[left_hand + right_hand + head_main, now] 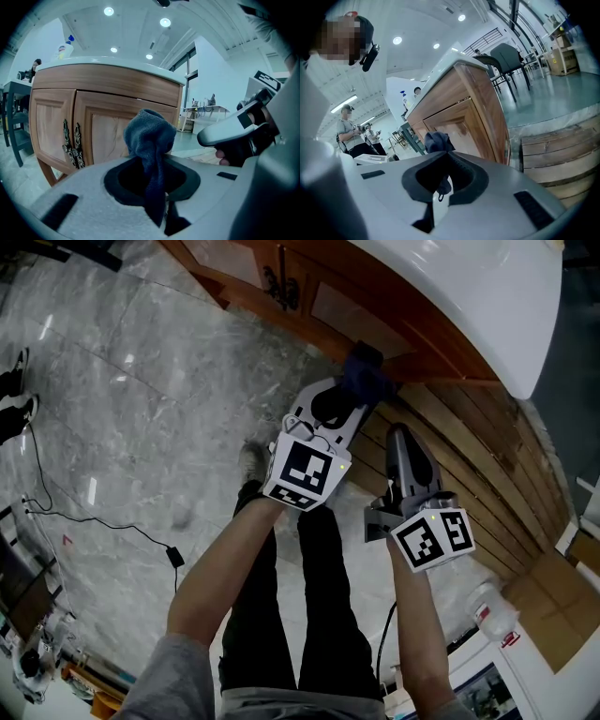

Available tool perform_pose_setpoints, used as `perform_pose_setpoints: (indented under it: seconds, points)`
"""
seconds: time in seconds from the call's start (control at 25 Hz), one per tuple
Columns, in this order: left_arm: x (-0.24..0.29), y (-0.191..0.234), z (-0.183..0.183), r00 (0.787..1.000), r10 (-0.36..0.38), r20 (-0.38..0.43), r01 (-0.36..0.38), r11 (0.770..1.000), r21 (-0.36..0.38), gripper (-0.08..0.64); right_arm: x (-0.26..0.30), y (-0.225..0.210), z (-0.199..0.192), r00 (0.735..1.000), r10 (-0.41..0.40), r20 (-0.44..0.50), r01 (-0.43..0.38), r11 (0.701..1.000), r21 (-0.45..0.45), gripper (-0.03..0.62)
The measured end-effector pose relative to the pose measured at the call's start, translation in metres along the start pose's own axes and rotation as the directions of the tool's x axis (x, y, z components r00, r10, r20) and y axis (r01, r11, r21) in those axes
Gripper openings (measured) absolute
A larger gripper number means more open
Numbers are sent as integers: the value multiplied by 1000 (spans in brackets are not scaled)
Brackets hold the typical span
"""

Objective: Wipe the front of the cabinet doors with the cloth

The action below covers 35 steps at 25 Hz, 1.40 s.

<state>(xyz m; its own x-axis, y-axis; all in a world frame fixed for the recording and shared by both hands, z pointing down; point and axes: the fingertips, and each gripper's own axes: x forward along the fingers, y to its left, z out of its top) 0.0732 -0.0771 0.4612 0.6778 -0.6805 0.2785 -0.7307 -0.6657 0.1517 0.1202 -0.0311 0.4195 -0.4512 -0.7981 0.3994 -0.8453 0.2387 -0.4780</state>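
Dark blue cloth (149,136) is bunched and clamped in the closed jaws of the left gripper (354,392), at the centre of the left gripper view. Right of centre in the head view, the right gripper (401,442) has its jaws drawn together on nothing.

Just beyond the cloth are the wooden cabinet doors (105,133). Their ornate metal handles (72,143) sit at the left of that view, and a white countertop (469,296) runs above.

We judge the wiping to be at its approach. Next, the cloth needs to be pressed flat against the right-hand door panel and swept across it.

We cannot tell whether the cloth already touches the wood. The gripper body hides the lower parts of the doors, and the head view shows the doors only at a steep angle along its upper edge.
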Motion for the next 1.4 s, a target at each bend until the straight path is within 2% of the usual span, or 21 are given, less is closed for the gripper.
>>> perform_pose_setpoints:
  seconds: [0.28, 0.68, 1.0, 1.24, 1.4]
  points:
    - [-1, 26, -5, 1000, 27, -3, -27, 999, -42, 78, 12, 5, 1, 1000, -3, -2, 3, 1000, -7, 12]
    - [9, 89, -16, 997, 77, -13, -78, 996, -34, 78, 34, 11, -9, 999, -34, -15, 35, 999, 9, 12]
    - [23, 124, -26, 997, 82, -14, -82, 997, -10, 78, 54, 17, -16, 998, -52, -25, 53, 999, 15, 12]
    - [36, 135, -28, 997, 74, -24, -73, 996, 56, 78, 60, 25, -20, 998, -48, -33, 48, 999, 10, 12]
    - [42, 137, -32, 996, 80, -42, -78, 996, 53, 78, 57, 27, -24, 998, -49, -44, 49, 999, 5, 12]
